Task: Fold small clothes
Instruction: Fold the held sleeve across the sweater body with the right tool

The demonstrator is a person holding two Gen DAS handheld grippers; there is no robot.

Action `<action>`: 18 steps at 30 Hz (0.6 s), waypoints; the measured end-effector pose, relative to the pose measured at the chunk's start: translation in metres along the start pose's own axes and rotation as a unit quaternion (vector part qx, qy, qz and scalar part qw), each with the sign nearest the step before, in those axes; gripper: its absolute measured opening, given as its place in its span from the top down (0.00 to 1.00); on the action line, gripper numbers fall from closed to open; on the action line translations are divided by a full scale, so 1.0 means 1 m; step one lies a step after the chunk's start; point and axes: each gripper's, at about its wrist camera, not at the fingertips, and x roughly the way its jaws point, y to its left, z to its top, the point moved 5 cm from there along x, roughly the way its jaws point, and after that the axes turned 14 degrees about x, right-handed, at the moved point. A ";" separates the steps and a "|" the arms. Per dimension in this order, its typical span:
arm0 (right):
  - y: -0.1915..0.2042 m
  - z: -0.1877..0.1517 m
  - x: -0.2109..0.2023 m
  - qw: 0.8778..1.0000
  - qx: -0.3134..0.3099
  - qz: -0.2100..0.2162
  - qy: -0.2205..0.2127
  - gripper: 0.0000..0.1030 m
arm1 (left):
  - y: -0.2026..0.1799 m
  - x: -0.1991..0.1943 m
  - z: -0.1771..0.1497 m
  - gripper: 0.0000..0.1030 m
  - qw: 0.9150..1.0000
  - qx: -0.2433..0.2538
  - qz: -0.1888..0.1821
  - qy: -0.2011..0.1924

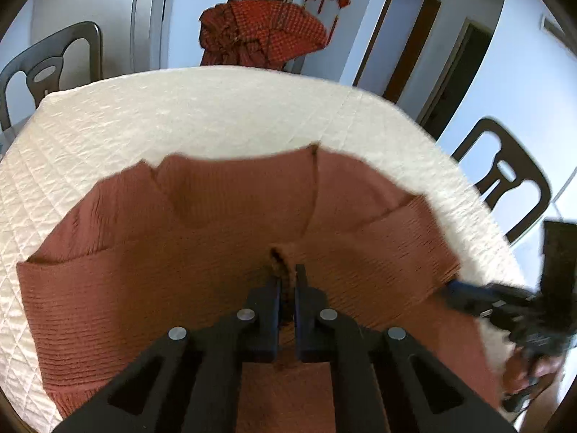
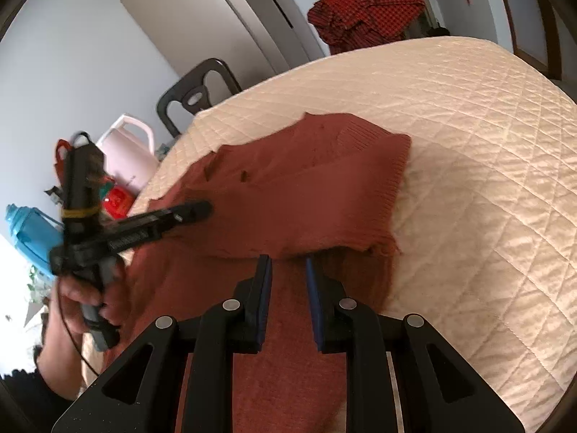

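Observation:
A rust-brown knit garment (image 1: 223, 223) lies on the cream quilted table cover (image 1: 180, 115). Its near part is lifted and doubled toward the far side. My left gripper (image 1: 287, 277) is shut on a pinched ridge of the knit near its middle. In the right wrist view the garment (image 2: 306, 187) has a folded edge just in front of my right gripper (image 2: 288, 265), whose jaws stand apart over the cloth with nothing between them. The left gripper (image 2: 202, 209) shows there at the left, held by a hand. The right gripper (image 1: 465, 294) shows blurred at the garment's right edge.
A red checked cloth (image 1: 263, 32) hangs on a chair beyond the table's far edge. Dark chairs (image 1: 54, 68) stand at the left and right (image 1: 505, 180). A pink jug (image 2: 126, 151) and a blue bottle (image 2: 29, 238) stand off the table's left side.

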 end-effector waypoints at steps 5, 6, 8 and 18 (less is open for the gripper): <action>-0.011 0.005 -0.004 1.000 0.020 -0.009 -0.018 0.81 | -0.005 -0.032 0.031 0.93 0.997 0.009 -0.019 -0.079; -0.014 0.005 -0.004 0.999 0.022 -0.016 -0.020 0.81 | -0.002 -0.031 0.035 0.93 0.996 0.007 -0.016 -0.082; -0.018 0.005 -0.004 0.999 0.026 -0.022 -0.018 0.81 | 0.010 -0.017 0.029 0.93 0.998 -0.004 -0.013 -0.054; -0.013 0.006 -0.027 0.996 -0.016 -0.070 -0.044 0.81 | 0.030 -0.012 -0.006 0.82 0.999 -0.031 0.011 -0.011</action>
